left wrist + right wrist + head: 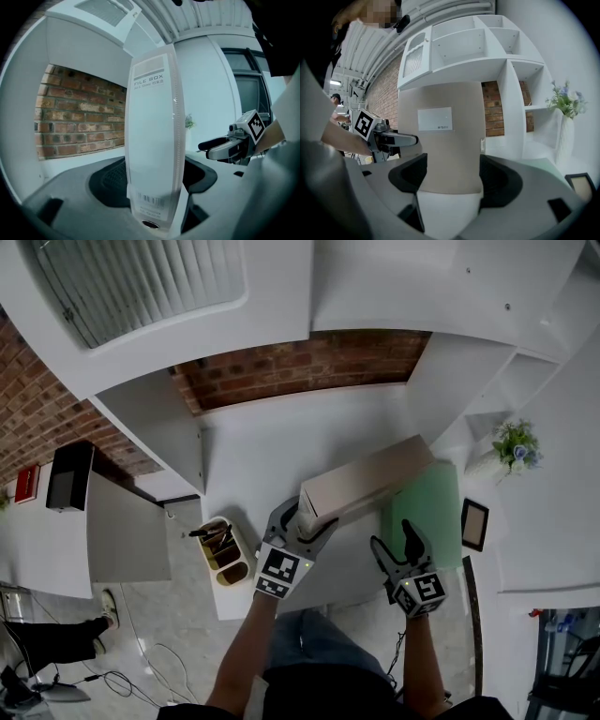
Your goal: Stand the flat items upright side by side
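White shelving (478,47) against brick, with a white tabletop (262,456) below it. A beige file box (370,482) stands upright mid-tabletop, its spine toward the left gripper (305,519), whose jaws pinch that spine from either side. A pale green flat item (439,498) lies flat just right of the box. The right gripper (392,532) hovers at its near edge, jaws spread and empty, facing the box's broad side. A small dark frame (474,524) lies beside the green item.
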`<state>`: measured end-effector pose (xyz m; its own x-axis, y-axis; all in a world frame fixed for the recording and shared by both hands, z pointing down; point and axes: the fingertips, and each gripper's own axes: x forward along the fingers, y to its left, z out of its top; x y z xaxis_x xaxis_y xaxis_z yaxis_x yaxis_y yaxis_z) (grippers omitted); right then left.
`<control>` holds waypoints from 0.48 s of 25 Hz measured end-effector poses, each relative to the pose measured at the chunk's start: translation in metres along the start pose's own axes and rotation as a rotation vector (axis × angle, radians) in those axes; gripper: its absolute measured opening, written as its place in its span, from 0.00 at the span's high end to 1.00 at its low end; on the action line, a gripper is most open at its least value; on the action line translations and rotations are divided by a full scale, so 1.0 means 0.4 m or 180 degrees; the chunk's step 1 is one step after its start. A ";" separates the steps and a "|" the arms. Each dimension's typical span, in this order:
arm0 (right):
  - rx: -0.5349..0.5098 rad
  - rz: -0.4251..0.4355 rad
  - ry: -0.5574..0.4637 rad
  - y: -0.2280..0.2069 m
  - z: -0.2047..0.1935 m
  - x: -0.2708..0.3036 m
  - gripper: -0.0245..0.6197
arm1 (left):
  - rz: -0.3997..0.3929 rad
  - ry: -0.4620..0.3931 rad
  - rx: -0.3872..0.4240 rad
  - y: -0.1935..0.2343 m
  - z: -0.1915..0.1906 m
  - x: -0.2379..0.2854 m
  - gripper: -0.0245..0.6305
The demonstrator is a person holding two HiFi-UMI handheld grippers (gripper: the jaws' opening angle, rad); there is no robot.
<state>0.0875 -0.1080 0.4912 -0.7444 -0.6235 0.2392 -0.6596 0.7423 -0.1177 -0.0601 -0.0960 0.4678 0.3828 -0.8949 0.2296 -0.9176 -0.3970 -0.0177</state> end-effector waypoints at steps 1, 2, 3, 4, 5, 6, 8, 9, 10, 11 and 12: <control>-0.0004 0.0002 -0.0009 -0.001 0.000 -0.002 0.45 | 0.0038 -0.0005 0.0011 -0.001 0.003 -0.004 0.48; -0.0010 0.0009 -0.0021 0.000 0.002 -0.002 0.45 | 0.0073 -0.0011 0.0015 -0.001 0.006 -0.008 0.49; -0.0012 0.0017 -0.0032 0.001 0.006 -0.002 0.45 | 0.0106 -0.0019 0.0012 0.001 0.008 -0.012 0.49; -0.0006 0.0021 -0.0040 0.003 0.011 -0.001 0.45 | 0.0139 -0.0031 0.0003 0.004 0.011 -0.017 0.49; 0.0004 0.0022 -0.0047 0.004 0.016 0.001 0.45 | 0.0177 -0.0046 -0.0009 0.007 0.014 -0.023 0.49; 0.0010 0.0025 -0.0055 0.004 0.019 0.002 0.45 | 0.0219 -0.0064 -0.0024 0.011 0.016 -0.029 0.49; 0.0009 0.0042 -0.0067 0.006 0.021 0.004 0.45 | 0.0310 -0.0107 -0.0057 0.021 0.022 -0.042 0.50; 0.0006 0.0057 -0.0070 0.009 0.022 0.007 0.45 | 0.0357 -0.0129 -0.0076 0.028 0.024 -0.049 0.50; 0.0001 0.0074 -0.0071 0.013 0.023 0.010 0.45 | 0.0408 -0.0150 -0.0097 0.035 0.027 -0.056 0.50; -0.0008 0.0093 -0.0072 0.017 0.025 0.013 0.45 | 0.0460 -0.0171 -0.0117 0.043 0.031 -0.064 0.50; -0.0019 0.0115 -0.0076 0.022 0.026 0.017 0.45 | 0.0513 -0.0195 -0.0136 0.052 0.035 -0.071 0.51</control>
<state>0.0754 -0.1082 0.4816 -0.7699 -0.6020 0.2118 -0.6318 0.7658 -0.1200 -0.0884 -0.0818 0.4472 0.2348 -0.9575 0.1674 -0.9709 -0.2394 -0.0079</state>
